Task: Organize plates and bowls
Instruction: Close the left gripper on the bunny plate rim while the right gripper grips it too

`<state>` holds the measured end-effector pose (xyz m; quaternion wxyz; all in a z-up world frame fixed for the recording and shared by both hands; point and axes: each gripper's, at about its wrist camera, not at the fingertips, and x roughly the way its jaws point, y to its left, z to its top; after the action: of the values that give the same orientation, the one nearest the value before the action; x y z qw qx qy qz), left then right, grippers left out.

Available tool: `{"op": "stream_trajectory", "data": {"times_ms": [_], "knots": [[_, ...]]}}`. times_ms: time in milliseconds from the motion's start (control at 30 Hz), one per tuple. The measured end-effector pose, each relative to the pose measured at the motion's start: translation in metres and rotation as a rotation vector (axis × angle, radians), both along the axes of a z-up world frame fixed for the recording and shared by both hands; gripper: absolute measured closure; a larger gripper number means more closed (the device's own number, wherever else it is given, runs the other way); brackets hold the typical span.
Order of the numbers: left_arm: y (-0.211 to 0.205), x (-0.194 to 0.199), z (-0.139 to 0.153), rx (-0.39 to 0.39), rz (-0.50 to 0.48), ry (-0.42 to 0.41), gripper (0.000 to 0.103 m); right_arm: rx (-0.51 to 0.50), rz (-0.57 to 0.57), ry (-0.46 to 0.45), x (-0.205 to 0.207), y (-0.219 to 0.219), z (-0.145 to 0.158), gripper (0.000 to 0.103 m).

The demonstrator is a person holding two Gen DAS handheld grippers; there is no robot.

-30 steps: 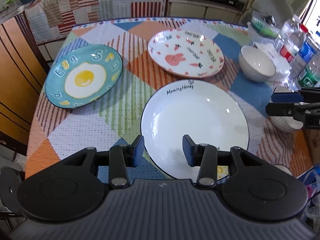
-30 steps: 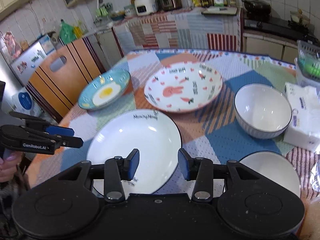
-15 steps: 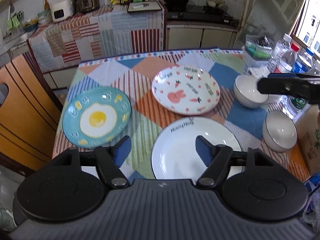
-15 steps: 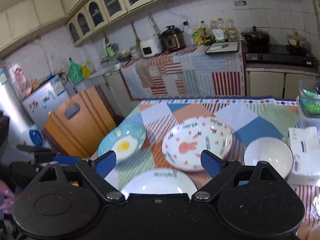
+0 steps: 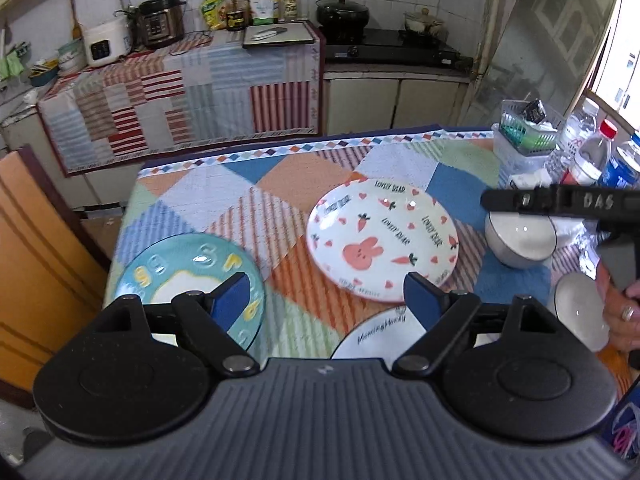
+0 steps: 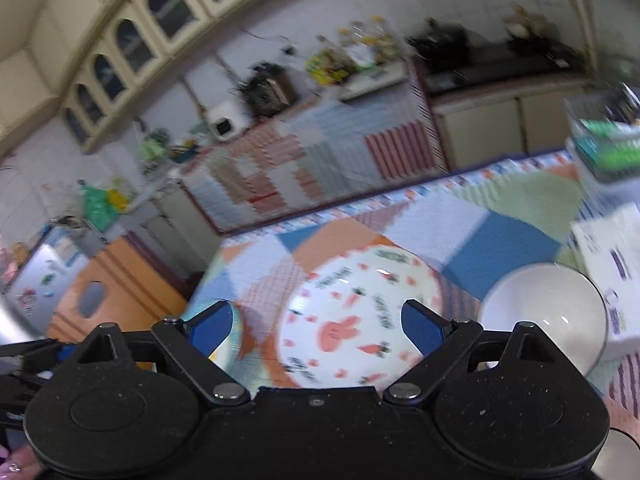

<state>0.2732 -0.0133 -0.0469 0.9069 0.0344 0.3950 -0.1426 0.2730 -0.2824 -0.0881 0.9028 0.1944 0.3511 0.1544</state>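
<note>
On the patchwork tablecloth [image 5: 276, 184] lie a blue egg plate [image 5: 180, 276], a rabbit-and-carrot plate [image 5: 382, 240] and a white "Morning Honey" plate [image 5: 380, 336], partly hidden by my left gripper [image 5: 328, 300]. A white bowl [image 5: 520, 240] and a smaller white bowl [image 5: 580, 316] sit at the right. Both grippers are open, empty and high above the table. My right gripper [image 6: 316, 326] hangs over the rabbit plate [image 6: 352, 320], with the white bowl [image 6: 548, 308] to its right. It also shows from the side in the left wrist view [image 5: 560, 202].
Water bottles [image 5: 592, 156] and a plastic basket [image 5: 524, 132] stand at the table's far right, with a tissue pack [image 6: 612, 264] beside the bowl. An orange wooden board [image 5: 36, 264] stands left of the table. A kitchen counter [image 5: 180, 92] runs behind.
Both grippers have opened wide and lifted up and back from the white plate. The right wrist view is blurred by motion now.
</note>
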Motion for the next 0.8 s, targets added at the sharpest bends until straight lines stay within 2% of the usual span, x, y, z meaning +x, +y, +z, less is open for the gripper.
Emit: {"op": "stream_trajectory", "data": {"times_ms": [133, 300, 467, 633, 700, 800], "knots": [[-0.001, 0.026, -0.023, -0.041, -0.011, 0.003, 0.019, -0.01, -0.043, 0.068, 0.014, -0.004, -0.024, 0.009], [-0.003, 0.059, -0.058, -0.109, -0.012, 0.081, 0.019, -0.018, -0.064, 0.124, 0.029, -0.001, -0.047, 0.01], [-0.006, 0.082, -0.086, -0.139, 0.003, 0.155, 0.021, -0.031, -0.077, 0.174, 0.04, 0.005, -0.058, 0.011], [-0.015, 0.097, -0.103, -0.127, -0.016, 0.207, 0.023, -0.047, -0.087, 0.225, 0.046, 0.011, -0.067, 0.014], [-0.017, 0.103, -0.109, -0.127, -0.024, 0.234, 0.026, -0.034, -0.103, 0.244, 0.048, 0.01, -0.073, 0.016], [-0.02, 0.112, -0.12, -0.116, -0.032, 0.275, 0.042, -0.038, -0.123, 0.269, 0.05, 0.011, -0.082, 0.026]]}}
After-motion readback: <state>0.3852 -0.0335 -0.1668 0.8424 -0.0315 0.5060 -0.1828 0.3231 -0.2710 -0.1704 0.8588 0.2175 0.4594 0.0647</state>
